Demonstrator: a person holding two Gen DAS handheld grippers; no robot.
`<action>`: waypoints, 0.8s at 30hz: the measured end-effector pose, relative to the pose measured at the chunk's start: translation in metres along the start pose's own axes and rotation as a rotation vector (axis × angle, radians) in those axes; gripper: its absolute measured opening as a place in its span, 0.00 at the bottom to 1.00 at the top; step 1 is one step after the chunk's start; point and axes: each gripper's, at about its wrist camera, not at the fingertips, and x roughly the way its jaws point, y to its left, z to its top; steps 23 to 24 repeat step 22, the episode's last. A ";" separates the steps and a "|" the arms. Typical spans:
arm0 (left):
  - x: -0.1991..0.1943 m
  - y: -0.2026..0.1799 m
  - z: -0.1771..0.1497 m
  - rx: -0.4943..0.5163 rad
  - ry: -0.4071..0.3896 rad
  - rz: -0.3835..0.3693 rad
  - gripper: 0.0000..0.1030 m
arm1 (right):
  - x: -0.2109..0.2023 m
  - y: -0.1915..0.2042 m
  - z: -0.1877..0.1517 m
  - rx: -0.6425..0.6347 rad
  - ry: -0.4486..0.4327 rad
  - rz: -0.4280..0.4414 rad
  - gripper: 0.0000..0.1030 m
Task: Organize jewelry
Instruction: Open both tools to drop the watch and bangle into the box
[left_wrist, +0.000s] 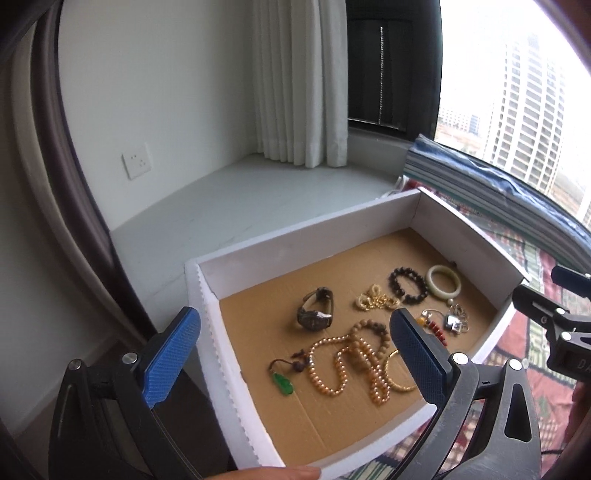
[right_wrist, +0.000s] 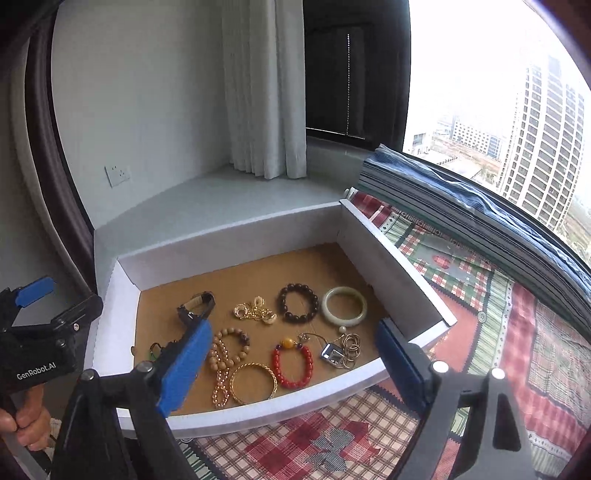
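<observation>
A shallow white box (left_wrist: 207, 306) (right_wrist: 391, 258) with a brown cardboard floor holds loose jewelry. In it lie a watch (left_wrist: 316, 310) (right_wrist: 195, 306), a gold chain (right_wrist: 255, 312), a dark bead bracelet (right_wrist: 282, 308), a pale jade bangle (right_wrist: 327, 306), a pearl necklace (left_wrist: 314, 369), a red bead bracelet (right_wrist: 295, 384), a gold bangle (right_wrist: 240, 373) and a green pendant (left_wrist: 283, 384). My left gripper (left_wrist: 295, 358) hangs open above the box's near left side. My right gripper (right_wrist: 291, 363) stands open over the near edge. Neither holds anything.
The box rests on a patchwork quilt (right_wrist: 517, 350) beside a white window ledge (left_wrist: 221, 206). A folded striped stack (right_wrist: 443, 184) lies behind it by the window. A person's hand (right_wrist: 22, 424) grips the left tool, and a fingertip (left_wrist: 288, 472) shows at the box's near corner.
</observation>
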 end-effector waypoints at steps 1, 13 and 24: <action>0.001 0.000 -0.001 0.003 0.006 0.001 0.99 | 0.003 0.005 0.000 -0.009 0.012 -0.003 0.88; 0.013 0.003 -0.007 -0.012 0.105 -0.048 0.99 | 0.019 0.029 -0.006 -0.067 0.109 -0.058 0.88; 0.011 -0.003 -0.012 -0.004 0.076 -0.054 0.99 | 0.024 0.027 -0.008 -0.056 0.121 -0.061 0.88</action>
